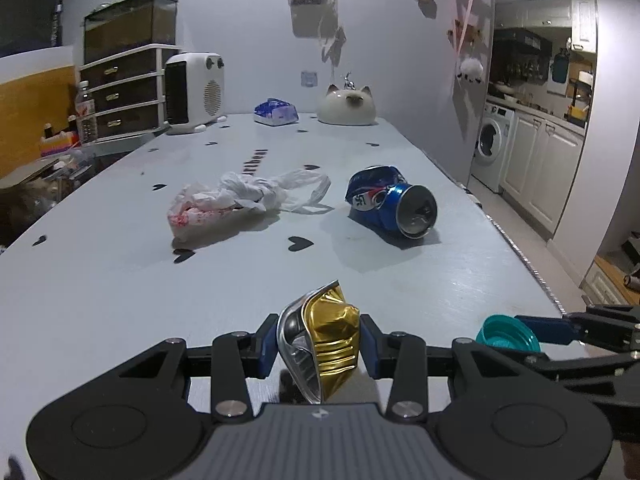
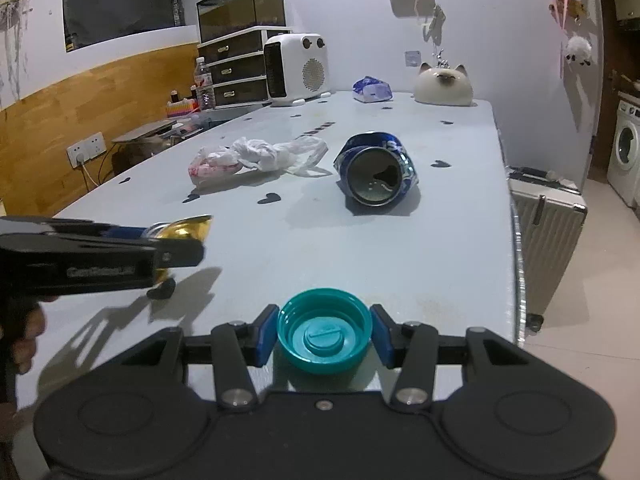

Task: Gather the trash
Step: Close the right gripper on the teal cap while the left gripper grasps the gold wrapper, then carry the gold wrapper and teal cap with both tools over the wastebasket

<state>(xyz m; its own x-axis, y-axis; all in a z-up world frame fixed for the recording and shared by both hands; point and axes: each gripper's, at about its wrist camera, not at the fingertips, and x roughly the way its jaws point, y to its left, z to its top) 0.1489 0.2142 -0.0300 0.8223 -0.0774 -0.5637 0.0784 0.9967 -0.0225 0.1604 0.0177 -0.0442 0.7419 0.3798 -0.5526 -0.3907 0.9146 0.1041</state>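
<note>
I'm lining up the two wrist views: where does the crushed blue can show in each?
Left wrist: blue can lies right of centre on the table, open end facing the camera's right, right of the plastic bag.
Right wrist: blue can lies just right of centre, mouth facing the camera, again right of the plastic bag.
Shared landmark: the cat figure at the table's far end.

Two crushed drink cans: a gold can (image 1: 326, 340) at lower centre of the left wrist view and a blue can (image 1: 390, 206) right of centre; one teal bottle cap (image 2: 324, 336) at lower centre of the right wrist view; one crumpled plastic bag (image 1: 240, 200) left of centre; one tissue pack (image 1: 276, 112), one cat-shaped ornament (image 1: 348, 106) and one white heater (image 1: 194, 88) across the upper middle; one drawer unit (image 1: 124, 92) of three drawers at upper left; two grippers.
</note>
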